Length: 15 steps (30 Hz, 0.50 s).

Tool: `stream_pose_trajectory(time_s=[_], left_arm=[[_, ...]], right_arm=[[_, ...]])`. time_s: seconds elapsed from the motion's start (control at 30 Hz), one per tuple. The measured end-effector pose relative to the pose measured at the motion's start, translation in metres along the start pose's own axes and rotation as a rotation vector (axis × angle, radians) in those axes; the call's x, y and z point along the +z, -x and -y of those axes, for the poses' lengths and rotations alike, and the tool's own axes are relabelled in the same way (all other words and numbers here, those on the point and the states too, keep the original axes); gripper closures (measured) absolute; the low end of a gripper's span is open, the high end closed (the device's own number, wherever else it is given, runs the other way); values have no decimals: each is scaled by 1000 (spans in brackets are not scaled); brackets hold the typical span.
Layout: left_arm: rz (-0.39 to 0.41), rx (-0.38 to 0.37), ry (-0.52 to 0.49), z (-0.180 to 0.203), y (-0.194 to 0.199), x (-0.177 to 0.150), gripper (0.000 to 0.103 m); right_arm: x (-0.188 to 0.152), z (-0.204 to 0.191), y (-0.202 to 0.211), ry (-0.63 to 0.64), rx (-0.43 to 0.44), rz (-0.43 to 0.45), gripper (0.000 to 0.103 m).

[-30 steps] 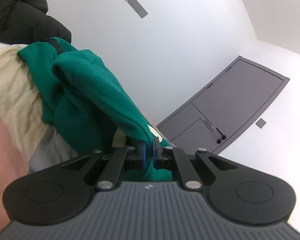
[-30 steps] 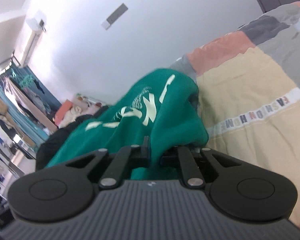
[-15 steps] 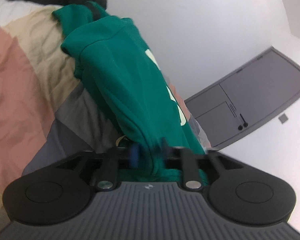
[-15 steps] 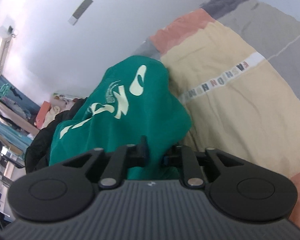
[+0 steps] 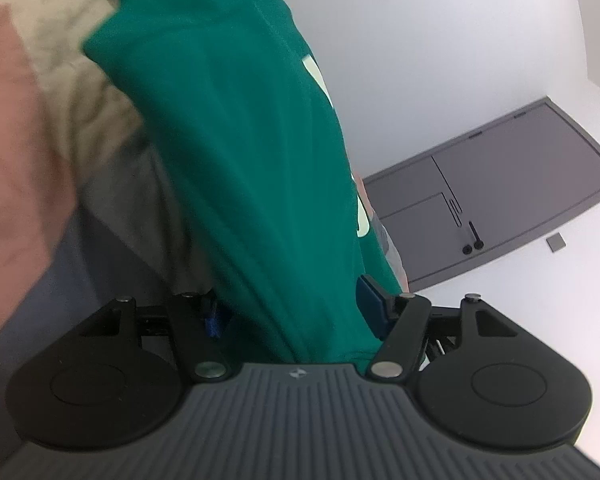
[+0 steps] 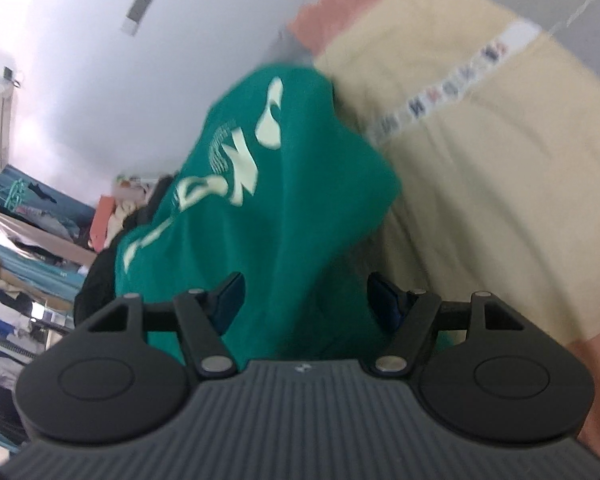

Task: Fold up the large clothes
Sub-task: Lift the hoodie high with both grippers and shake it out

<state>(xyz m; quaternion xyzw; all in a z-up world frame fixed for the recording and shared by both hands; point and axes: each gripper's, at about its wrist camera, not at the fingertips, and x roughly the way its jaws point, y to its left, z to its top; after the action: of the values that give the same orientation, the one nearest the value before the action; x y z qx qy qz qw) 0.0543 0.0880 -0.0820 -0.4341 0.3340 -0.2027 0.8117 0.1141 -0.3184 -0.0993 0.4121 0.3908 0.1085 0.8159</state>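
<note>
On the patchwork bedspread (image 5: 32,152): one green sweatshirt (image 5: 236,128), cream lettering, heaped in a ridge.

Left gripper (image 5: 292,312): clamped on the cloth a second ago, jaws now opening; fabric lies between the pads, unpressed.

Right gripper (image 6: 304,296): likewise shut a second ago, jaws opening, cloth loose between them.

Reading: both hems have been lowered and let go, so this fold is likely laid.

Surroundings: grey door (image 5: 496,200) and white wall at left view; clothes rack (image 6: 16,216) and dark garment (image 6: 100,272) beyond. Nothing blocks withdrawal, though draped fabric may snag the fingers.
</note>
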Motion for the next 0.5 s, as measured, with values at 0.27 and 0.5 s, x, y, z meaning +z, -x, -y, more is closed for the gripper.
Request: stream_pose_trajectory(time_s=[0.27,0.5], left_arm=[[24,-37,-76,10,-18,6,95],[206,-226,-185,45,37,2,96]], right_arm=[[3,-5,-19,18,59,-11,81],[-5,-41,22,182,264,105,92]])
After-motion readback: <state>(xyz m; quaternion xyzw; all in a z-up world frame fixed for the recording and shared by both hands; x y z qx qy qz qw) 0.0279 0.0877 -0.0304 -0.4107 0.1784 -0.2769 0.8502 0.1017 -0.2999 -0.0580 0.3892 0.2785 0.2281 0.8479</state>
